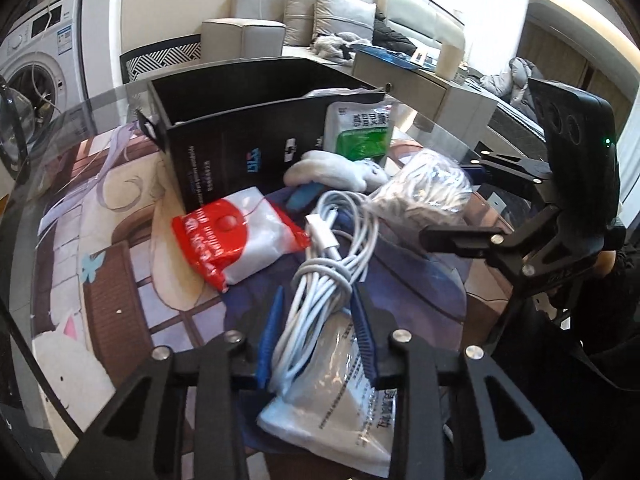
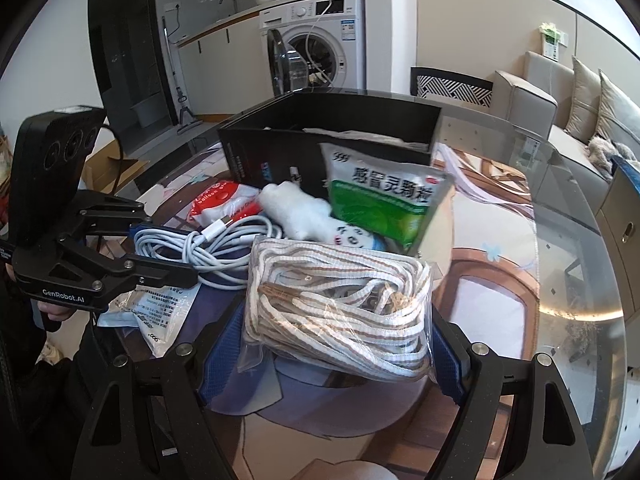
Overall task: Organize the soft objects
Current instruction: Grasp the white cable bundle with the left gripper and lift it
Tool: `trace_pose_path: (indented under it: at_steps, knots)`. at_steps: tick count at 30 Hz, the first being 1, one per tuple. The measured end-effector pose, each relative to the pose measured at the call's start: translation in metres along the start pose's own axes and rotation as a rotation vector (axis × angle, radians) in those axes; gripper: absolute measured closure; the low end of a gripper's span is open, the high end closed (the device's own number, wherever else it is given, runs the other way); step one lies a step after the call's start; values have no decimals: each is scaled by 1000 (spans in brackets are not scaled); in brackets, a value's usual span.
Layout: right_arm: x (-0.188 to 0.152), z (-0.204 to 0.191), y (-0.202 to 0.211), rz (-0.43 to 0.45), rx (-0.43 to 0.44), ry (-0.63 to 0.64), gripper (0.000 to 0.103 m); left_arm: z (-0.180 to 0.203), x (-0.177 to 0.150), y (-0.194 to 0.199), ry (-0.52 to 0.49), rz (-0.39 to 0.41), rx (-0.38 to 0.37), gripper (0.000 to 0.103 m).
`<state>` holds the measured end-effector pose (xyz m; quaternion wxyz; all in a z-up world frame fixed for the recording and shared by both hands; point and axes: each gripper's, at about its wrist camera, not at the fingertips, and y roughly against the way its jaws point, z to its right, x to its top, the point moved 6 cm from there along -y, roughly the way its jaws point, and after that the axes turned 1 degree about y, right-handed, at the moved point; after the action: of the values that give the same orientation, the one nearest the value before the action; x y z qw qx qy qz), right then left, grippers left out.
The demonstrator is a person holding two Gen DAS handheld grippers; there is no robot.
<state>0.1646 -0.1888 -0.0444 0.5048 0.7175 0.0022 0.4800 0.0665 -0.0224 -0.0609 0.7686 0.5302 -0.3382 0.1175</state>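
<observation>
A coiled white cable (image 1: 328,264) lies on the glass table between the blue pads of my left gripper (image 1: 318,312), whose jaws sit close around the coil; it also shows in the right wrist view (image 2: 200,248). My right gripper (image 2: 336,340) is wide open around a clear bag of striped cord (image 2: 340,304), which also shows in the left wrist view (image 1: 424,188). A white plush toy (image 2: 296,208), a green medicine packet (image 2: 384,204) and a red-and-white packet (image 1: 236,240) lie before an open black box (image 1: 240,120).
A white printed pouch (image 1: 340,412) lies under the cable. The round glass table (image 2: 560,280) covers a printed mat. A washing machine (image 2: 320,40) and a sofa (image 1: 320,20) stand beyond the table.
</observation>
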Motion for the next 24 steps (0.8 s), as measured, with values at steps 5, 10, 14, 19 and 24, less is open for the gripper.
trace_pose_path:
  at_steps: [5,10,14,19,24]
  knots:
    - [0,-2,-2,-3,6,7,21,7,1,-4,-10,14,5,70]
    - [0,-2,1,5,3,13,21,11,4,-5,-11,32,11,74]
    - [1,-3,8,19,-1,14,21,13,6,-2,-19,43,9,74]
    - [6,-4,19,46,-5,16,21,10,8,8,-21,62,-8,74]
    - [10,-6,30,73,-8,17,21,11,8,17,-25,79,-15,75]
